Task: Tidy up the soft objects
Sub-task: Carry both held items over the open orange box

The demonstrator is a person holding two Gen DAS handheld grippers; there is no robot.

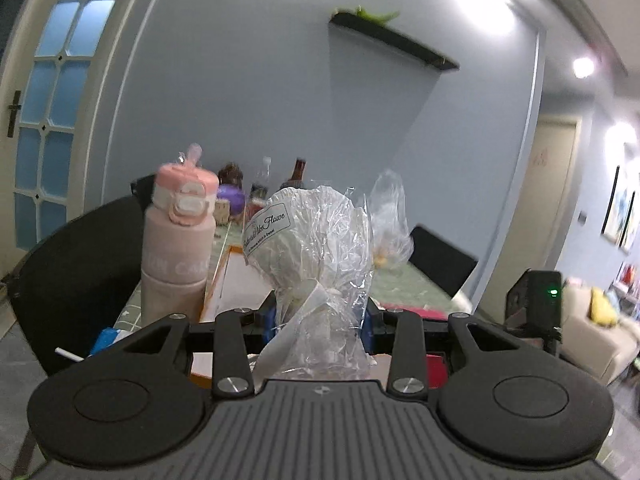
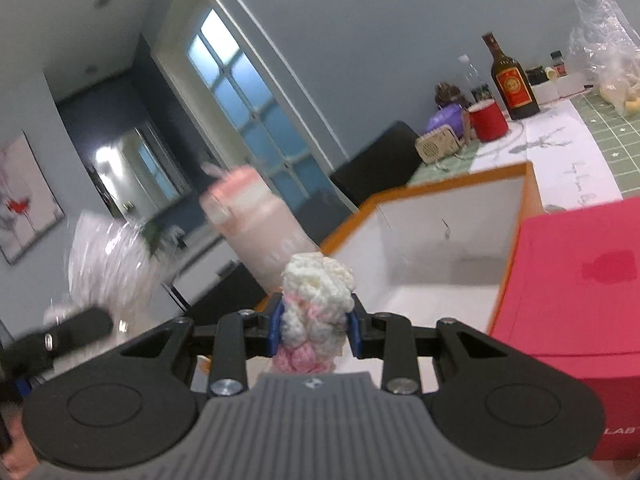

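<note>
White-walled orange box, open-topped, beside red box; interior partly hidden.

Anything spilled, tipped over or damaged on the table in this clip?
Nothing stands out. The pink bottle and dark glass bottle stand upright, the orange-edged box sits open and intact. No spill shows. The tilt and blur come from the moving cameras.

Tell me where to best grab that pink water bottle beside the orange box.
Grip the pink water bottle around its straight mid-body, coming in level from the side. It stands upright, the body is a plain cylinder, and the bulky lid with strap offers poorer purchase.
</note>
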